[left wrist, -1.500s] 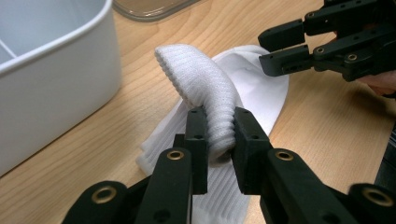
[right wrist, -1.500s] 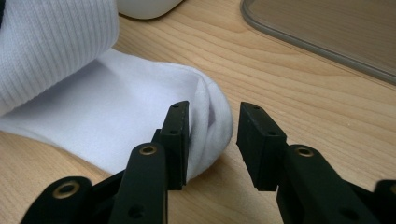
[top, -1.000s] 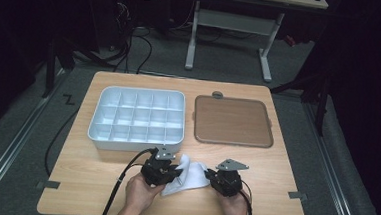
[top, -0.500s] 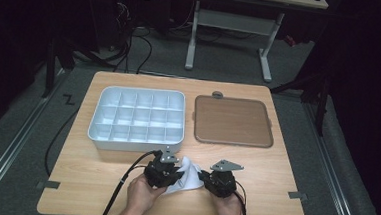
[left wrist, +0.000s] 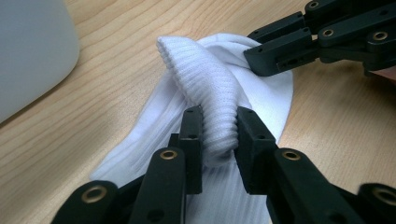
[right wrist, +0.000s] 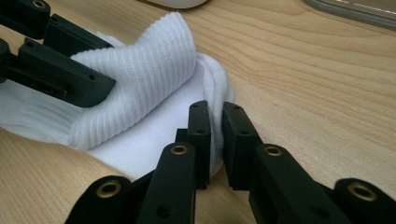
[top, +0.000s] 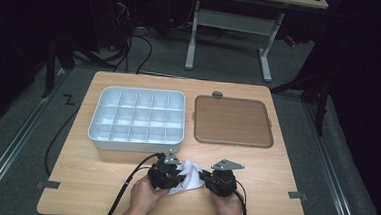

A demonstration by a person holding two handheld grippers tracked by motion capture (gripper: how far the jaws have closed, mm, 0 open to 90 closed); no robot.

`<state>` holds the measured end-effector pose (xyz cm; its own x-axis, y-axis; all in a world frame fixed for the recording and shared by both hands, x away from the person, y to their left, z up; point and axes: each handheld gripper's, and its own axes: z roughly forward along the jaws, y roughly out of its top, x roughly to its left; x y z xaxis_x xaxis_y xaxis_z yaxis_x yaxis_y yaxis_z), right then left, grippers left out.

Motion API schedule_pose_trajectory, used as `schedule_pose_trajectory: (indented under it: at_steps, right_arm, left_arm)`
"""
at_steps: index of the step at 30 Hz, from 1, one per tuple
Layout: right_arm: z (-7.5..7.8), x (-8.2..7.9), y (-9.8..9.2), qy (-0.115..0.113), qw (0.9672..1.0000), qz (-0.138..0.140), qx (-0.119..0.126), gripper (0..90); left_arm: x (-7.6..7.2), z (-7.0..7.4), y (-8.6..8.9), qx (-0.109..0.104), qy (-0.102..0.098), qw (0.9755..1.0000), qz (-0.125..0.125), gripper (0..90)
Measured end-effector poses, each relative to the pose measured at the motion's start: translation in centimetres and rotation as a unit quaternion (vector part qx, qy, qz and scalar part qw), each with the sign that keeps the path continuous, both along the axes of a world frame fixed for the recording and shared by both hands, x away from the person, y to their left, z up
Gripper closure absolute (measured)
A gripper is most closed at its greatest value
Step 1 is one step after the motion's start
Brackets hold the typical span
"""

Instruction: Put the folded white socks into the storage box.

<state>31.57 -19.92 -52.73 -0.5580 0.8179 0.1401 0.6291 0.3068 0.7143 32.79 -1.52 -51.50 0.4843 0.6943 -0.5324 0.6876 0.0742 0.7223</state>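
Note:
A white sock (top: pixel 189 173) lies bunched on the wooden table near its front edge, between my two grippers. My left gripper (left wrist: pixel 219 135) has the ribbed cuff (left wrist: pixel 205 79) between its jaws; they have just been opening, and the pads still touch the cuff on both sides. My right gripper (right wrist: pixel 215 135) is shut on a thin folded edge of the sock (right wrist: pixel 144 74). In the high view the left gripper (top: pixel 177 176) and the right gripper (top: pixel 203 179) face each other across the sock. Each gripper view also shows the other gripper's jaw on the fabric.
A white compartment tray (top: pixel 93 126) stands behind the left gripper, close to it. A brown flat tray (top: pixel 232 121) lies at the back right, with a small grey knob (top: pixel 218 94) behind it. Tape marks (top: pixel 297 195) sit near the table's front corners.
My left gripper has shifted slightly to the right, towards the sock, and the sock is bunched a little tighter between the two grippers. The right gripper has hardly moved.

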Motion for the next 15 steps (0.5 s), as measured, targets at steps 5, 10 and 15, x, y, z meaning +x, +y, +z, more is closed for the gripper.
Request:
schedule_pose_trajectory:
  at_steps: [5,10,15]
  right_arm:
    - [0.0,0.0,0.0,0.000,1.0000,0.000,-0.001,82.5]
    - [0.0,0.1,-0.1,0.002,1.0000,0.001,0.001,80.5]
    - [0.0,0.1,-0.2,0.001,1.0000,0.000,0.003,74.6]
  left_arm:
    - [-0.1,0.2,0.5,-0.020,0.002,0.9998,-0.002,63.0]
    - [-0.4,0.5,1.1,-0.031,-0.007,0.9995,0.000,55.9]
    - [-0.6,1.4,2.2,-0.058,-0.034,0.9975,0.023,45.9]
